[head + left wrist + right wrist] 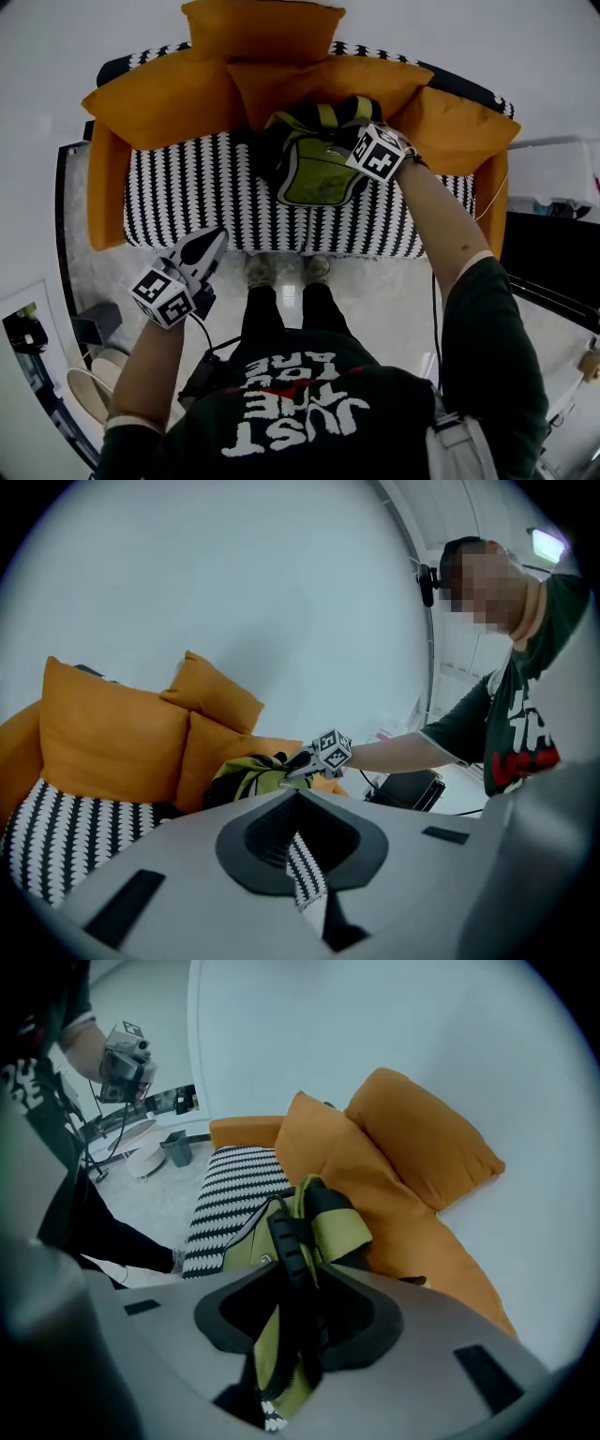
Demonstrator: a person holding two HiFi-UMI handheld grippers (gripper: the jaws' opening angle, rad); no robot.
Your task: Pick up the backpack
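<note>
Only the thin black strap [284, 1241] of the backpack [314, 169] sits between the 2 fingers of my right gripper [295, 1274], so it may slip through my pads as the weight comes on, or the bag may snag the orange cushions [159, 103] just beyond my tips; those fingers are clamped narrow on that strap, the backpack resting just ahead on the striped sofa [187, 192]. My left gripper [300, 803] is closed on nothing, well apart from the bag.

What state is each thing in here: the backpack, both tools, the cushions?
backpack: lying on the sofa seat, against the cushions, not visibly lifted.
right tool: shut on the backpack's black strap.
left tool: shut, empty, held in front of the sofa.
cushions: propped along the sofa's back and sides.
</note>
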